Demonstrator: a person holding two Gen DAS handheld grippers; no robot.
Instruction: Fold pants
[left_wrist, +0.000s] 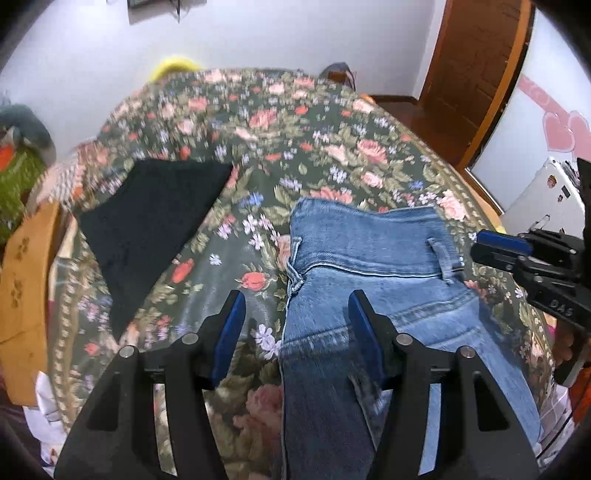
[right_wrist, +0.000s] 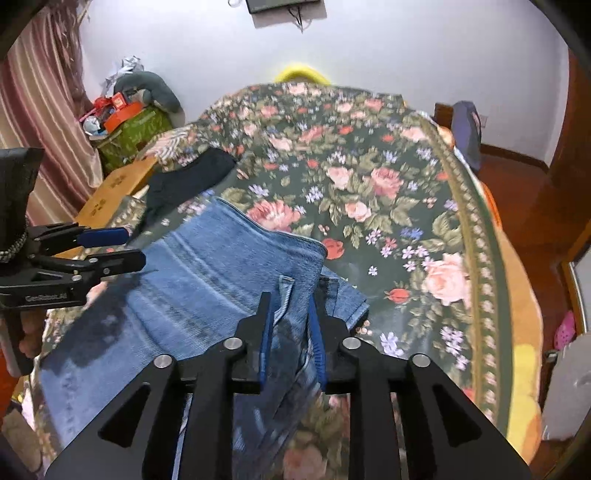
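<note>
While left gripper (left_wrist: 297, 325) gapes over jeans (left_wrist: 369, 258), right gripper (right_wrist: 291, 325) seemingly pinches denim; label blurred

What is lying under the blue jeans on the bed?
The blue jeans lie on the floral bedspread, which shows all around them. Whatever is beneath the denim itself is covered and cannot be seen.

You see faded blue denim pants (left_wrist: 369, 266) with paler stitching lying on a dark green bedspread (right_wrist: 388, 206) patterned with pink and red roses, lilac flowers and olive leaves. A folded black cloth (left_wrist: 155, 221) lies beside them. Your black grippers carry blue pads.
</note>
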